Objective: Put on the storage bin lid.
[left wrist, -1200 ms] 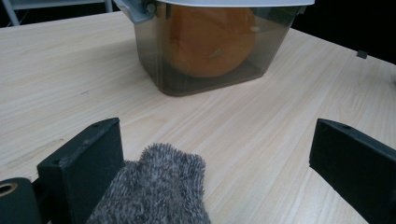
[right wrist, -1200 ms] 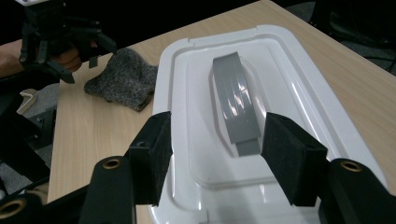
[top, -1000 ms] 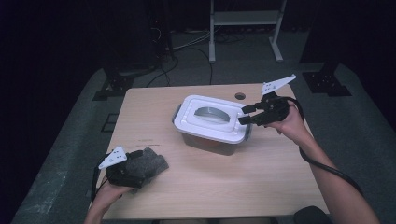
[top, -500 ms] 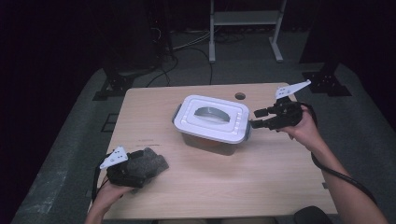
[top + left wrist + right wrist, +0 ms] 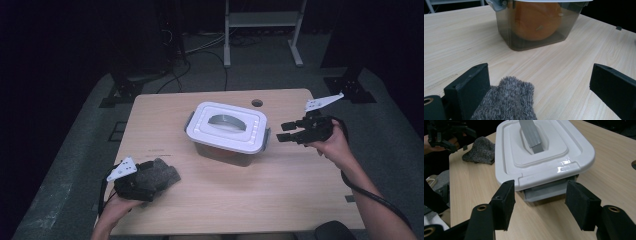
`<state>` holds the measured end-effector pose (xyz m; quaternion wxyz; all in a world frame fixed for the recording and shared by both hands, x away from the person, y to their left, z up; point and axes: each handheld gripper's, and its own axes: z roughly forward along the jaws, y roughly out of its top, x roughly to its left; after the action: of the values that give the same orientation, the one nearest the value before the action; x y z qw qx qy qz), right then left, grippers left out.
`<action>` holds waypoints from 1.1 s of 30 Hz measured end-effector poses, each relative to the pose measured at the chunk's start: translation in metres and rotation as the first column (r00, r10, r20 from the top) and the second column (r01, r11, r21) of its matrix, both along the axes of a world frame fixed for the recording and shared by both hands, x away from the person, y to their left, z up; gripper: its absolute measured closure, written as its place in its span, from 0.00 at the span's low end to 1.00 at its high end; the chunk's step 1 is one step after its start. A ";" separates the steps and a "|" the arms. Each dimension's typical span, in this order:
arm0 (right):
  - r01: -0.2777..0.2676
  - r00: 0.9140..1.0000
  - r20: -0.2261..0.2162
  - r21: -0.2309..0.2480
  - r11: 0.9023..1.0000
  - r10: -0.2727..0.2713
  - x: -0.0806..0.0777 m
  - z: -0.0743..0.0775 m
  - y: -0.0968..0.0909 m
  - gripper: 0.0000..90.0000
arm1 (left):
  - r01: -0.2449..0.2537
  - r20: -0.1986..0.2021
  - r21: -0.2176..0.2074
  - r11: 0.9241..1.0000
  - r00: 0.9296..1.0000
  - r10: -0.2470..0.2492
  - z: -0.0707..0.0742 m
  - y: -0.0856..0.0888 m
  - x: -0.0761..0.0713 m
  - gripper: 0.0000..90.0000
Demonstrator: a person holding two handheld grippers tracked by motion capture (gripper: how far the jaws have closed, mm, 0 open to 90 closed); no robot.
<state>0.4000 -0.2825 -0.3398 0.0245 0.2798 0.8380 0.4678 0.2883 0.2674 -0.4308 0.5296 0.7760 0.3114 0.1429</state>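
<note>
A clear plastic box (image 5: 220, 150) with a white lid (image 5: 227, 131) and a grey handle (image 5: 531, 135) stands mid-table. Something orange (image 5: 535, 20) sits inside it. My right gripper (image 5: 284, 132) hovers just off the box's right end, open. In the right gripper view its jaws (image 5: 541, 195) flank the grey end latch (image 5: 549, 191) without touching it. My left gripper (image 5: 150, 182) rests at the table's front left, open wide. A grey fuzzy cloth (image 5: 157, 175) lies between its jaws, against the left jaw (image 5: 540, 75). The cloth (image 5: 479, 151) also lies beyond the box in the right gripper view.
A round cable hole (image 5: 257, 103) sits in the tabletop behind the box. On the floor at the back stand a metal frame (image 5: 262, 20) and tripod legs (image 5: 350, 87). Bare wood (image 5: 260, 195) stretches in front of the box.
My right gripper has drawn back from over the lid's right edge, moving right and lower to hang beside the box's end. The left gripper and cloth have stayed put.
</note>
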 end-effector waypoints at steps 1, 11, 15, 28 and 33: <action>0.002 1.000 -0.001 0.000 1.000 -0.002 0.000 -0.002 -0.001 0.44 | 0.000 0.000 0.000 1.000 1.000 0.000 0.000 0.000 0.000 0.03; 0.020 1.000 -0.022 0.006 1.000 -0.020 -0.004 -0.013 -0.012 0.44 | 0.001 -0.001 -0.001 1.000 1.000 -0.001 0.000 0.000 0.000 0.03; 0.027 0.999 -0.028 0.015 1.000 -0.026 -0.006 -0.017 -0.015 0.44 | 0.000 -0.001 0.000 1.000 1.000 0.000 0.000 0.000 0.000 0.03; 0.043 0.997 -0.063 0.020 0.999 -0.042 -0.013 -0.037 -0.025 0.44 | 0.003 -0.003 0.001 1.000 1.000 -0.003 0.000 -0.001 0.000 0.03; 0.052 0.996 -0.076 0.024 0.998 -0.050 -0.015 -0.044 -0.029 0.44 | 0.003 -0.004 0.002 1.000 1.000 -0.003 -0.001 -0.001 0.000 0.03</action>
<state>0.3851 -0.3111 -0.3836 0.0010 0.3187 0.8249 0.4668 0.2881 0.2663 -0.4315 0.5284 0.7773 0.3111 0.1407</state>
